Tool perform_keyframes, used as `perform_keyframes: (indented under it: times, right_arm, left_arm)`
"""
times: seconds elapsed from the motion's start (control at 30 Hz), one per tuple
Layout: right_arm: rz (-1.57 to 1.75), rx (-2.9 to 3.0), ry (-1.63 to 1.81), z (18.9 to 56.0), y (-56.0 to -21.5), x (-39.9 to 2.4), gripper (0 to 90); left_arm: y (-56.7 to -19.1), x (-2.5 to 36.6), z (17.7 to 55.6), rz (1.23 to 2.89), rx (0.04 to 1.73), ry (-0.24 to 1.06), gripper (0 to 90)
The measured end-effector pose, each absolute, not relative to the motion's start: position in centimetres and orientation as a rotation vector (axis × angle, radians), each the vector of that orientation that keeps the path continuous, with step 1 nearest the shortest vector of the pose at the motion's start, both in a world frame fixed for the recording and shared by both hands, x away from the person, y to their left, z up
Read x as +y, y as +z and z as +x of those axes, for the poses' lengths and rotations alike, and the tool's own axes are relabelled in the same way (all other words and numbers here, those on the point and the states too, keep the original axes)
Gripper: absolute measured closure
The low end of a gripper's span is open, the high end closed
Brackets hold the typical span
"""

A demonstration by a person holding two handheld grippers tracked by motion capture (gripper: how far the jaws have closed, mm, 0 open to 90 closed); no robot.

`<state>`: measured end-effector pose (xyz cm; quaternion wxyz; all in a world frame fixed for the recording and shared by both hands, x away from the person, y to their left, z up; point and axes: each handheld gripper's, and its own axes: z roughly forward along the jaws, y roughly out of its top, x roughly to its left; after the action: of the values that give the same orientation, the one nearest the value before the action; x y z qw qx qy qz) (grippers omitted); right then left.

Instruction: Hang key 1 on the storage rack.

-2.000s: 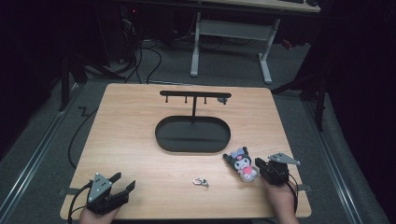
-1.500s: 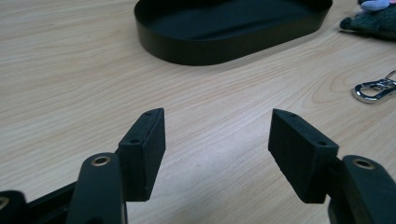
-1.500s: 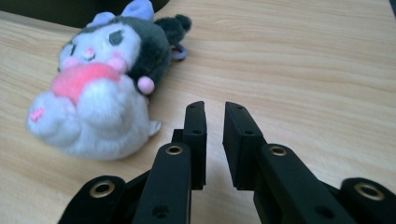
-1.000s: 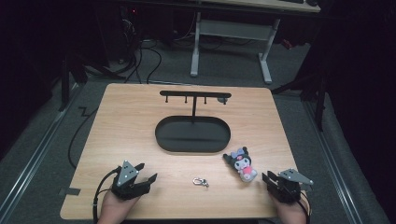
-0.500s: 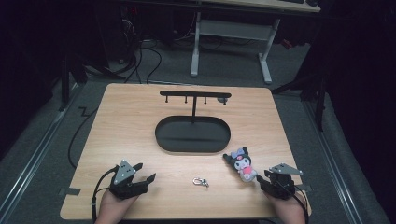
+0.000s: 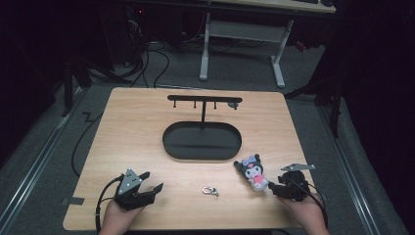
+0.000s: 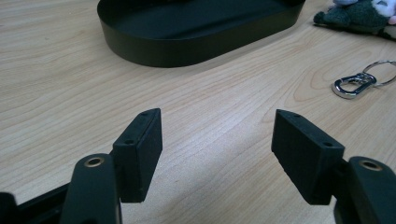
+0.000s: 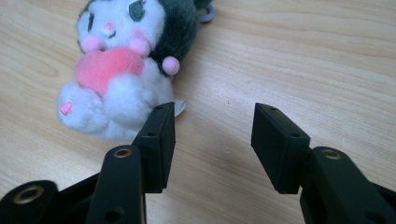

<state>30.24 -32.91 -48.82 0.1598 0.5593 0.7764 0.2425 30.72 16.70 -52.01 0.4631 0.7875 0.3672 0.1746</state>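
- The plush toy [image 6: 252, 171], a black-and-white figure hugging a pink heart, lies on the wooden table [image 6: 137, 127] just beyond the black oval tray's [image 6: 202, 142] near right end.
- The right gripper [image 6: 275, 188] sits just beside the plush, opposite the tray; its jaws have just been opening and stand partly apart with nothing between them.
- The metal clasp [image 6: 210, 191] lies nearer than the tray's middle.
- The left gripper [image 6: 150, 182], near the tray's left side, gapes wide and empty.
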Motion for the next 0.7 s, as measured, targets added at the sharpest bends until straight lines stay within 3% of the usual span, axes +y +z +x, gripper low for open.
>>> perform_keyframes:
  times: [0.7]
  right_arm:
    - [1.599, 2.418, 0.442, 31.7, -46.9, -32.4, 43.1]
  left_arm:
    - [-52.3, 17.0, 30.0, 1.958, 0.900, 0.425, 34.3]
